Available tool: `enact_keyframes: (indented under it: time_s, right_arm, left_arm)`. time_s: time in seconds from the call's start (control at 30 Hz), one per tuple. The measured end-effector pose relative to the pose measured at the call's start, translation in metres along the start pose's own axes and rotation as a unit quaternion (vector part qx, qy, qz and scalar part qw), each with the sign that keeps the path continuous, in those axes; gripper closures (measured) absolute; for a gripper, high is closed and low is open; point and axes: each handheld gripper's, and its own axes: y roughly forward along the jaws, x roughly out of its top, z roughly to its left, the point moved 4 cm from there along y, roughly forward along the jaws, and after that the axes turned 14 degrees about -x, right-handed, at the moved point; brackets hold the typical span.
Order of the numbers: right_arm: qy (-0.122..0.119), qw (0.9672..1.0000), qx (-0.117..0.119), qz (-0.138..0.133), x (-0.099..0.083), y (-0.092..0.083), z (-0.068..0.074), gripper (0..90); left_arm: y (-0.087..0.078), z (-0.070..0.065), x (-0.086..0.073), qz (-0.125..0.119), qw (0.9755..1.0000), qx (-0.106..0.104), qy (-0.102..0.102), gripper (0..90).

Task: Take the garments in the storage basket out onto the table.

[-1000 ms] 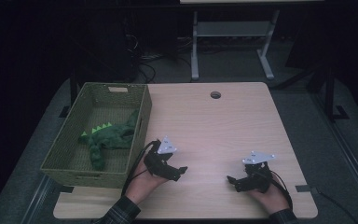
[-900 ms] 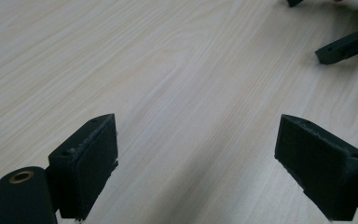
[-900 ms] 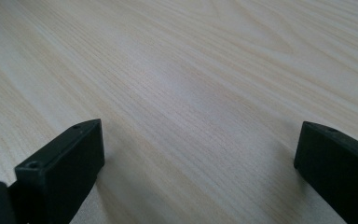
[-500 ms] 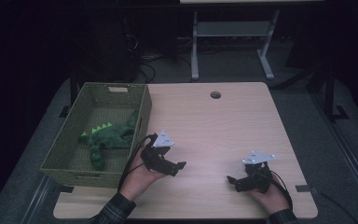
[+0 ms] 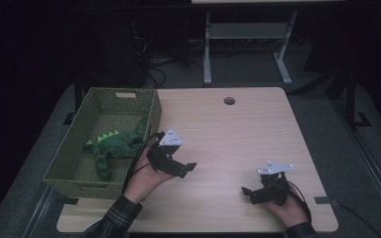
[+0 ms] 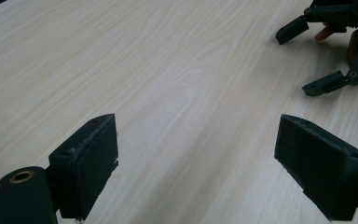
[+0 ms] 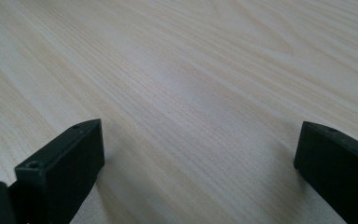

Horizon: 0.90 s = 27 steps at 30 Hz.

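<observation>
Both grippers gape empty: left gripper (image 5: pixel 188 167) lifted beside the basket (image 5: pixel 62 166), right gripper (image 5: pixel 248 191) resting low on the table (image 5: pixel 228 134).

The high view looks from above the person's side, forward and down, and takes in the whole table (image 5: pixel 238 129), the basket (image 5: pixel 74 163) at its left edge and the dark floor behind. It stands far from the work.

The left gripper view sits very low and close over the wood, looking along its own jaws, which stand wide apart. It faces across the table toward the right gripper (image 6: pixel 326 51), seen at its upper right corner.

The right gripper view is also low and close, and its jaws frame bare wood.

All three views share the light table top between the two hands.
</observation>
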Motion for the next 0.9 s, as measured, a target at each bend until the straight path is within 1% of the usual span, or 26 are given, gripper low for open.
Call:
enact_keyframes:
  time_s: [0.03,0.07,0.3,0.4,0.5,0.57,0.7,0.73,0.9]
  right_arm:
    - [0.000,1.0000,0.000,0.000,0.000,0.000,0.000,1.2]
    - [0.000,1.0000,0.000,0.000,0.000,0.000,0.000,1.2]
    - [0.000,1.0000,0.000,0.000,0.000,0.000,0.000,1.2]
    - [0.000,1.0000,0.000,0.000,0.000,0.000,0.000,1.2]
    - [0.000,1.0000,0.000,0.000,0.000,0.000,0.000,1.2]
    - [0.000,1.0000,0.000,0.000,0.000,0.000,0.000,1.2]
    - [0.000,1.0000,0.000,0.000,0.000,0.000,0.000,1.2]
    - [0.000,1.0000,0.000,0.000,0.000,0.000,0.000,1.2]
    - [0.000,1.0000,0.000,0.000,0.000,0.000,0.000,1.2]
  left_arm:
    - [-0.001,0.000,0.001,-0.001,1.0000,0.000,-0.001,12.8]
    - [-0.002,0.002,0.003,0.002,1.0000,-0.001,0.003,12.8]
    - [-0.006,0.006,0.009,0.008,0.9999,-0.005,0.008,12.8]
    - [-0.008,0.011,0.011,0.011,0.9999,-0.008,0.006,12.9]
    - [-0.010,0.014,0.012,0.012,0.9998,-0.010,0.007,13.0]
    - [-0.012,0.019,0.014,0.023,0.9996,-0.014,0.008,13.0]
    - [-0.015,0.023,0.015,0.025,0.9996,-0.015,0.006,13.0]
    - [-0.016,0.026,0.016,0.030,0.9994,-0.015,0.008,13.0]
    - [-0.020,0.032,0.017,0.036,0.9992,-0.018,0.006,13.0]
